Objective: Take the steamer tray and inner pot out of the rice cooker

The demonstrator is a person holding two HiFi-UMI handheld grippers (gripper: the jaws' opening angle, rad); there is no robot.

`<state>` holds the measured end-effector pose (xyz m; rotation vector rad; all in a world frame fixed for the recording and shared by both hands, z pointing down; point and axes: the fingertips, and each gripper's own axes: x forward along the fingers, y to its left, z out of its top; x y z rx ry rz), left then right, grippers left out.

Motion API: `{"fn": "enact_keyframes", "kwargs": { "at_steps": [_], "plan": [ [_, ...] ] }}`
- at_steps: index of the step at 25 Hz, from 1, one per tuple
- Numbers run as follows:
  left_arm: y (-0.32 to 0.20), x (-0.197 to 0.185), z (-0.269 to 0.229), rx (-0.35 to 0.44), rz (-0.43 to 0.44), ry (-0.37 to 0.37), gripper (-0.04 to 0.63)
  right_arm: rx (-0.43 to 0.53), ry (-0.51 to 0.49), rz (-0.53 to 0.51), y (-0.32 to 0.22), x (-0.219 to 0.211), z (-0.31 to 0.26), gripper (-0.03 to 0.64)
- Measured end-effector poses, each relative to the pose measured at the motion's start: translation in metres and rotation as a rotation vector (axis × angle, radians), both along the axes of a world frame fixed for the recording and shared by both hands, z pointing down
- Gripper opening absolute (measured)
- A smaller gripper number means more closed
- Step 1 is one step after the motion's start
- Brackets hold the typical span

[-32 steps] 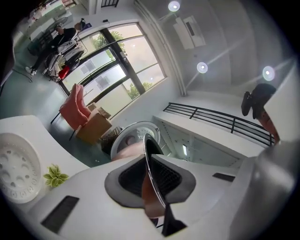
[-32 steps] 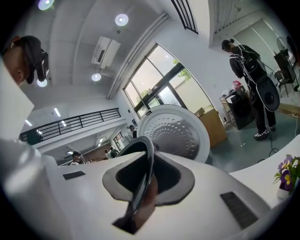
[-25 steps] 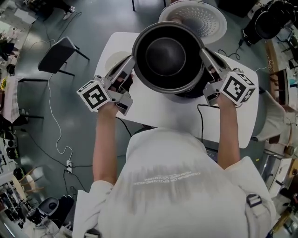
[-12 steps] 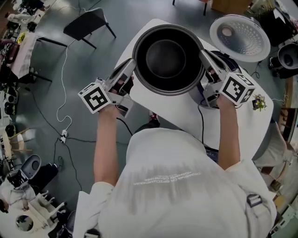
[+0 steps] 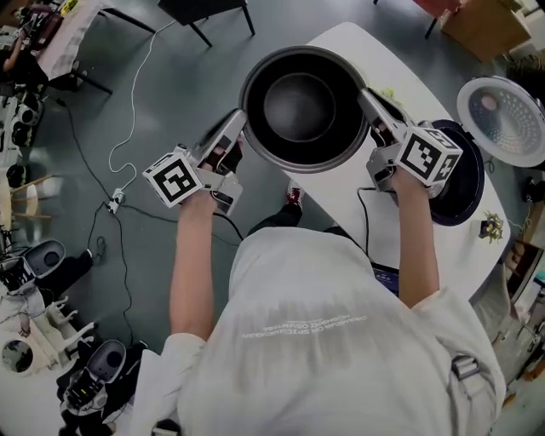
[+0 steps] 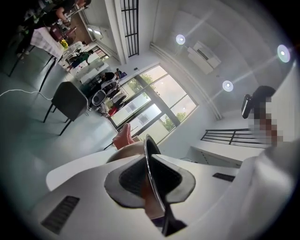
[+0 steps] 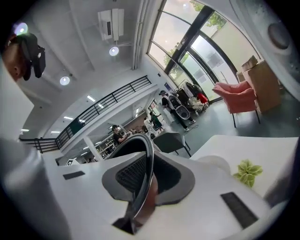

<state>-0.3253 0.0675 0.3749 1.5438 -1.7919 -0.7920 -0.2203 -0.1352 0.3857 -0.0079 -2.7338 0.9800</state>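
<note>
The dark inner pot (image 5: 302, 106) hangs in the air between both grippers, above the left end of the white table (image 5: 358, 200). My left gripper (image 5: 241, 129) is shut on the pot's left rim (image 6: 149, 173). On the opposite side, my right gripper (image 5: 366, 102) is shut on the right rim (image 7: 146, 176). The pot looks empty. The dark rice cooker body (image 5: 464, 183) stands on the table to the right, behind the right gripper's marker cube. Further right on the table lies the white perforated steamer tray (image 5: 507, 119).
A small green plant (image 5: 492, 226) sits near the table's right edge, the same plant (image 7: 247, 171) showing in the right gripper view. A black chair (image 5: 209, 10) stands beyond the table. A white cable (image 5: 128, 111) and cluttered gear (image 5: 34, 272) lie on the floor at left.
Both grippers have carried the pot leftward, away from the cooker. The cooker and the steamer tray now lie well to the right. The grips on the rim are unchanged.
</note>
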Motion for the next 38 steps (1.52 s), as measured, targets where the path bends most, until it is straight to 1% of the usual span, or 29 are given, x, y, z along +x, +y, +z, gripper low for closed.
{"fn": "enact_keyframes", "kwargs": {
  "at_steps": [3,9,11,16,21,23,26,31,34,36,38],
  "plan": [
    [0.012,-0.008,0.020,-0.034,-0.033,-0.003,0.043,-0.012,0.025,-0.035,0.007,-0.017,0.019,0.063],
    [0.032,-0.030,0.060,-0.043,-0.094,0.059,0.038,-0.033,0.109,-0.091,0.026,-0.046,0.064,0.063],
    [0.038,-0.035,0.071,-0.046,-0.105,0.084,0.037,-0.043,0.138,-0.115,0.033,-0.051,0.077,0.063],
    [0.049,-0.046,0.087,-0.059,-0.120,0.114,0.037,-0.069,0.191,-0.154,0.047,-0.058,0.093,0.063],
    [0.058,-0.047,0.122,-0.107,-0.140,0.148,0.037,-0.081,0.255,-0.186,0.058,-0.055,0.124,0.063],
    [0.062,-0.052,0.136,-0.118,-0.149,0.176,0.037,-0.090,0.280,-0.199,0.062,-0.061,0.137,0.063],
    [0.064,-0.065,0.150,-0.125,-0.155,0.218,0.037,-0.100,0.314,-0.202,0.062,-0.080,0.151,0.063],
    [0.056,-0.080,0.157,-0.124,-0.165,0.255,0.041,-0.149,0.331,-0.200,0.051,-0.101,0.159,0.063],
    [0.045,-0.086,0.165,-0.144,-0.167,0.261,0.048,-0.175,0.335,-0.177,0.038,-0.108,0.165,0.063],
    [0.043,-0.087,0.166,-0.143,-0.173,0.261,0.049,-0.178,0.330,-0.167,0.034,-0.110,0.165,0.063],
    [0.043,-0.085,0.163,-0.147,-0.172,0.233,0.051,-0.180,0.322,-0.164,0.035,-0.106,0.164,0.063]
  ]
}}
